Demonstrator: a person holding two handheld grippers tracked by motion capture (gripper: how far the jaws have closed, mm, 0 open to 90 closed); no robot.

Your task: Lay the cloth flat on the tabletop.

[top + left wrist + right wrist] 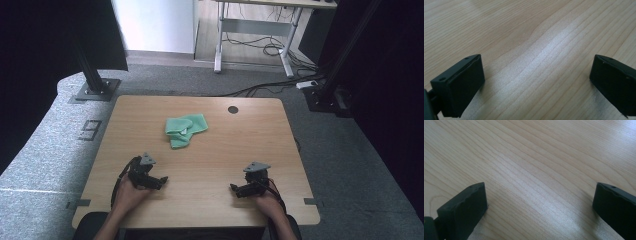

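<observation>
Both hand-held grippers, L [161,179] & R [235,189], rest on bench [220,145] w/ jaws apart, empty, prob. staged near crumpled green cloth [184,129].

The right gripper [540,206] has its two black, blocky jaws standing wide apart, one at each lower corner of its own view, with nothing between them. Below lies the pale wooden table top [531,157], its grain running slantwise; the jaws seem to hover just above it.
</observation>
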